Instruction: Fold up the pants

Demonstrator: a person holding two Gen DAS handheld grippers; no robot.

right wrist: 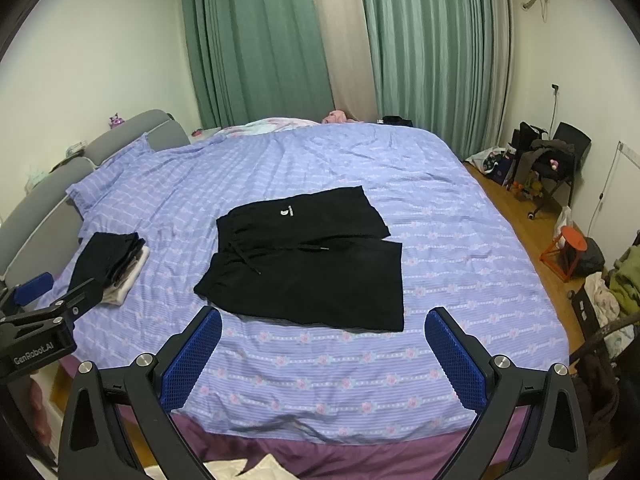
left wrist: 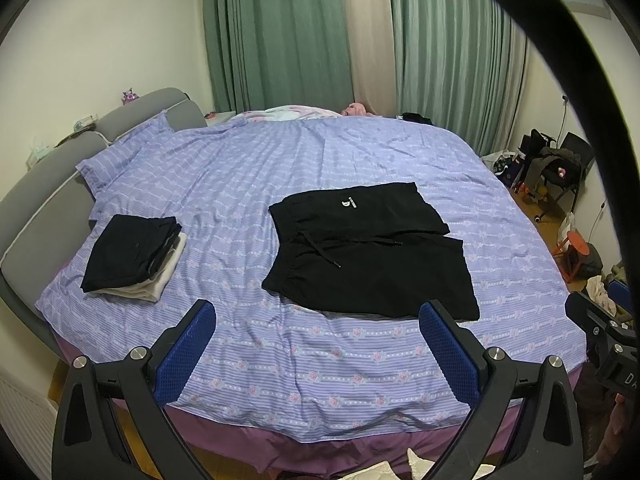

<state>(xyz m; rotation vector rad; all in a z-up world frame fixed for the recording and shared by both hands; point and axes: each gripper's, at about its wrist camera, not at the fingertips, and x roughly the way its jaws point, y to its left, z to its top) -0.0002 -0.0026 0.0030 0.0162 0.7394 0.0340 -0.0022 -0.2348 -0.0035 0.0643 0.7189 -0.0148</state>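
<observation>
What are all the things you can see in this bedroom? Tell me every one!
pants: one, black, spread flat mid-bed, drawstring loose
folded clothes: one stack, black over white, left side of bed
bedspread: one, purple striped with flowers, covering bed
pillow: one, purple, by headboard
headboard: one, grey, far left
curtains: green with beige, back wall
stool: one, orange, on floor right
chair: one, black, piled with things, right corner
left gripper: blue pads, open, holding nothing
right gripper: blue pads, open, holding nothing
</observation>
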